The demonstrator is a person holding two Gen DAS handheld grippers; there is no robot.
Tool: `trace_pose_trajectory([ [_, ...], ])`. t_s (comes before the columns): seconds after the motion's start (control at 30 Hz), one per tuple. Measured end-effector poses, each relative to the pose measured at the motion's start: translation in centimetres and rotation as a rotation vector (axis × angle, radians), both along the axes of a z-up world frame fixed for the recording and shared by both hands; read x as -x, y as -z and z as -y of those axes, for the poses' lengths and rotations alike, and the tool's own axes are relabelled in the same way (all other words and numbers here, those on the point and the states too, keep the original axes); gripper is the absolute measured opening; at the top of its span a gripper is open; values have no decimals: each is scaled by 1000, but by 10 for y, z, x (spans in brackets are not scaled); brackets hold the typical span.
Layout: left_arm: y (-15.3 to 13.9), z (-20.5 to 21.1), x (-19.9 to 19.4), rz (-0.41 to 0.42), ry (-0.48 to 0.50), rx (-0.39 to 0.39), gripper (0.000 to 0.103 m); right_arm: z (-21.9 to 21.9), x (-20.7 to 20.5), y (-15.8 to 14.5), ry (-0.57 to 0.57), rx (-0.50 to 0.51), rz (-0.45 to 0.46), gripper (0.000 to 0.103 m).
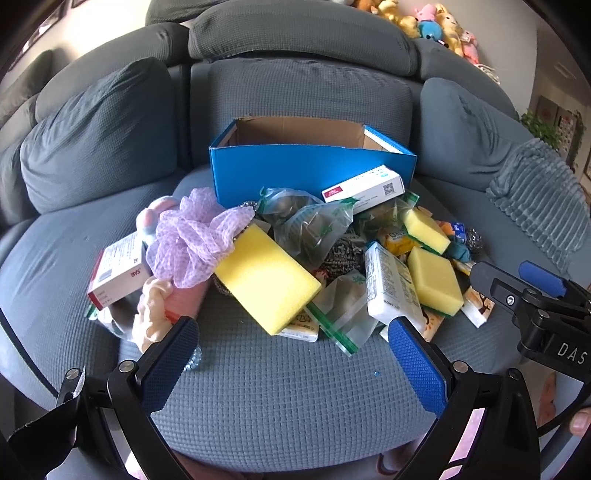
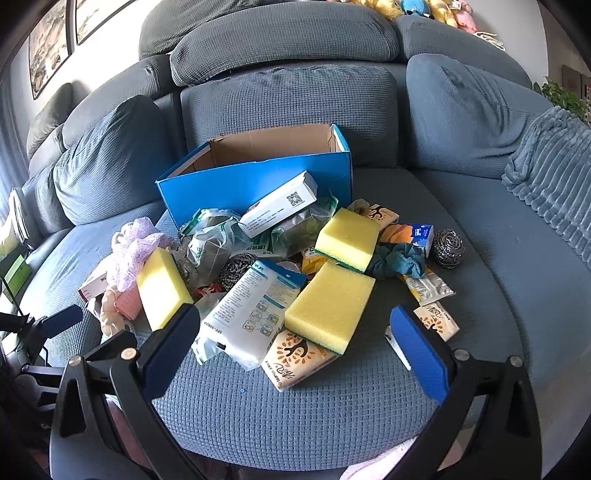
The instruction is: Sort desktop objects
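Note:
A pile of household items lies on a grey-blue sofa seat (image 1: 280,391) in front of an open blue cardboard box (image 1: 295,170). The pile holds three yellow sponges, the largest (image 1: 266,280) nearest my left gripper, a purple mesh puff (image 1: 192,236), steel scourers (image 2: 448,247), white packets (image 2: 251,310), tissue packs (image 2: 295,354), zip bags and small cartons. My left gripper (image 1: 291,358) is open and empty just short of the pile. My right gripper (image 2: 295,350) is open and empty over the pile's near edge, and it shows at the right of the left wrist view (image 1: 532,295).
Sofa back cushions (image 1: 306,92) rise behind the box. A ribbed grey blanket (image 2: 554,177) lies at the right. Plush toys (image 1: 439,22) line the sofa top. Bare seat fabric lies between the grippers and the pile.

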State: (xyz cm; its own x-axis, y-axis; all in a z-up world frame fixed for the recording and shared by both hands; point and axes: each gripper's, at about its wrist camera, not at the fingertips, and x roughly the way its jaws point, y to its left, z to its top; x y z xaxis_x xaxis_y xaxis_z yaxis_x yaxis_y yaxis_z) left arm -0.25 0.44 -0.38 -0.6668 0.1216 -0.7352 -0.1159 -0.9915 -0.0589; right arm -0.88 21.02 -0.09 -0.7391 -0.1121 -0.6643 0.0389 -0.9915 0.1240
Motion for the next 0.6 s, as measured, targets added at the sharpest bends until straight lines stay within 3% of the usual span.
trace_pose_trajectory([
  [0.6,-7,-16,-1,-35,62,35,103,-4,2,-2,-2,8,-9,103],
])
